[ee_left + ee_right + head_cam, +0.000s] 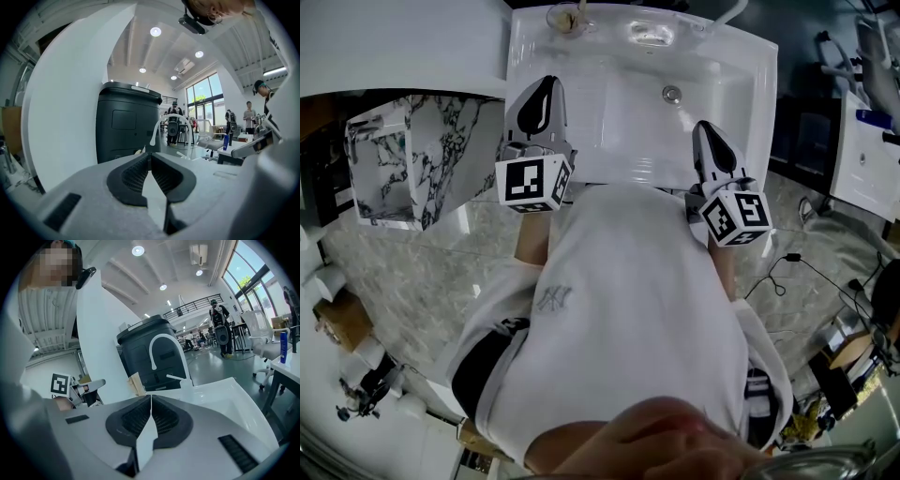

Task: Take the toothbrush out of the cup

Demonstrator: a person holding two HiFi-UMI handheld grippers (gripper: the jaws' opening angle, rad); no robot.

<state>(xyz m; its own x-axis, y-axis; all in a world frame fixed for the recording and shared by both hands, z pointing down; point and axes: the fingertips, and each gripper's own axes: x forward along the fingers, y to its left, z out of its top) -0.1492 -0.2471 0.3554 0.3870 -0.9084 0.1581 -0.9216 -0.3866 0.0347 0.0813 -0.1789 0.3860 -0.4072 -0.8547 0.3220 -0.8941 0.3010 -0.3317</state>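
Note:
A clear cup (566,19) stands on the back left corner of the white sink (741,84), with a pale toothbrush (578,13) upright in it. In the right gripper view the cup and brush (135,383) show just past the jaws, left of the faucet. My left gripper (547,86) hovers over the sink's front left rim, short of the cup, its jaws shut and empty (150,154). Over the front right rim my right gripper (706,128) is likewise shut on nothing (151,396).
A white curved faucet (161,350) rises at the back of the sink, and the drain (672,94) lies mid-basin. A marble-patterned cabinet (422,155) stands to the left. A black bin (127,123) sits behind the sink. Cables (783,272) lie on the floor at right.

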